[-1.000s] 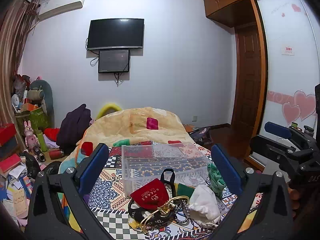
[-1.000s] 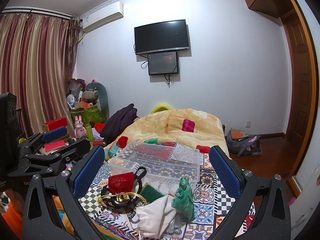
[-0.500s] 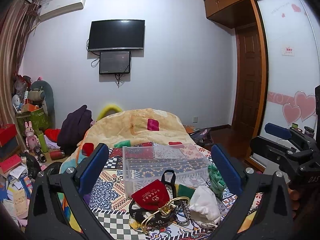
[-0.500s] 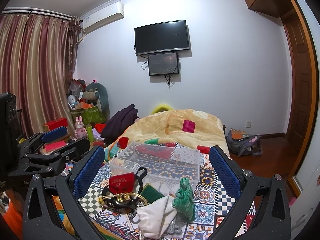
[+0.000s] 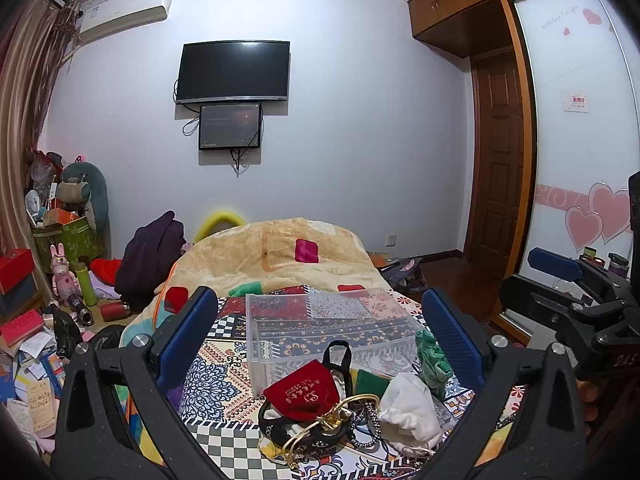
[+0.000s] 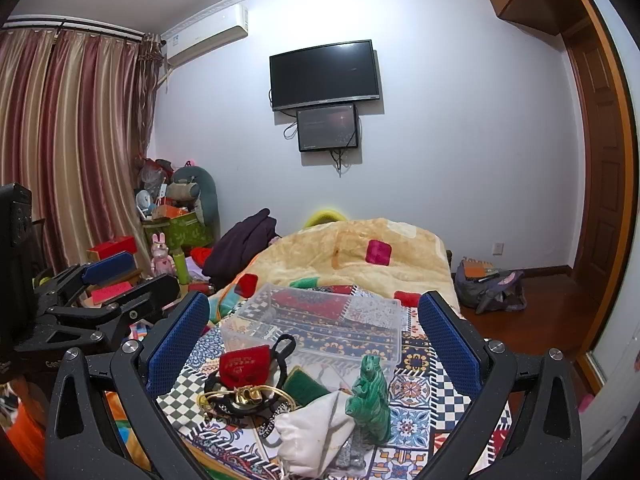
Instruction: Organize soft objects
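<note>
Nothing is seen to be sorted yet. The clear plastic bin, in the lower centre of the left wrist view, appears empty: only the patterned bedcover is visible through its walls. All the soft items are gathered in a heap just in front of it, toward the bottom of the frame: a red pouch, a white cloth bag, a green scrunched fabric piece at the bin's right corner, and a dark strap tangled with a gold ring. In the right wrist view the same heap is found at lower centre, with the green piece standing upright beside the white bag. The left gripper is held spread wide with nothing between its pads, above the heap; the right gripper is likewise spread and unloaded. It is judged that the whole task remains: each item is still to be lifted into the bin
</note>
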`<state>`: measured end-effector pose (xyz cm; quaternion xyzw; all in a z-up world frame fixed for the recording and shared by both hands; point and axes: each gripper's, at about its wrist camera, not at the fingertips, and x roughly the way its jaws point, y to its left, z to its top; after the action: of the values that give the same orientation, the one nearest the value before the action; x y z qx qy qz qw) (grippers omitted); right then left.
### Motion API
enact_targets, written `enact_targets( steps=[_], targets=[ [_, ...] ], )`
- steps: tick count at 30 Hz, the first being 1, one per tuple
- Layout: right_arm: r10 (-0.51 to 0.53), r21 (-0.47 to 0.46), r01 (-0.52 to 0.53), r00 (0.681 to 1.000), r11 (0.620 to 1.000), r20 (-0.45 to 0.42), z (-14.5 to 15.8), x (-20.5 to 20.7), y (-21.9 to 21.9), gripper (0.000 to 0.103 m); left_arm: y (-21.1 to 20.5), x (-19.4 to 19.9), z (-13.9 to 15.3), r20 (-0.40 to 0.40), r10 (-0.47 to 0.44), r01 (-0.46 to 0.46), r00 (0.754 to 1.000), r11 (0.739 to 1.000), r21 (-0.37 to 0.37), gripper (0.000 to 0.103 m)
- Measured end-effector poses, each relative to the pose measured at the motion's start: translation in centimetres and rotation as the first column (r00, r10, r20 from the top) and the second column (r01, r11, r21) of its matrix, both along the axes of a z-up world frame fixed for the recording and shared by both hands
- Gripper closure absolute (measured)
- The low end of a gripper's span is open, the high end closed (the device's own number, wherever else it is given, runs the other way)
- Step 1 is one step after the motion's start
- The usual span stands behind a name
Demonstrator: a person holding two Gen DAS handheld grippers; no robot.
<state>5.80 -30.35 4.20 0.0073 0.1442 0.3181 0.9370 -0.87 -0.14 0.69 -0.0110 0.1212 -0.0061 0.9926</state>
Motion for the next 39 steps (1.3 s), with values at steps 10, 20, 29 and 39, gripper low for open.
enact_targets(
  steps=[10, 20, 29, 39],
  targets=[
    [0.002, -0.001, -0.002, 1.000, 1.000, -0.025, -0.9, 1.0, -0.2, 0.000, 0.2, 1.0, -0.6, -0.039, -0.021, 0.020, 0.999, 1.000, -0.007, 0.000],
    [-0.018, -0.055, 0.008, 0.984, 0.998, -0.175, -4.6, 4.9, 0.0, 0.000, 1.1, 5.7, -5.6, -0.225, -0.040, 0.035, 0.974, 0.999, -0.028, 0.000],
    [-0.053, -0.123, 0.010, 0.934, 0.992, -0.352, -9.4, 8.7, -0.1, 0.004, 3.5, 10.0, -11.6, -0.400, -0.052, 0.009, 0.915, 0.994, -0.108, 0.000],
    [-0.031, -0.149, -0.048, 0.874, 0.988, -0.486, -12.0, 10.3, 0.8, 0.067, 3.4, 10.5, -13.5, -0.431, -0.122, 0.060, 0.894, 0.986, -0.154, 0.029]
  ],
)
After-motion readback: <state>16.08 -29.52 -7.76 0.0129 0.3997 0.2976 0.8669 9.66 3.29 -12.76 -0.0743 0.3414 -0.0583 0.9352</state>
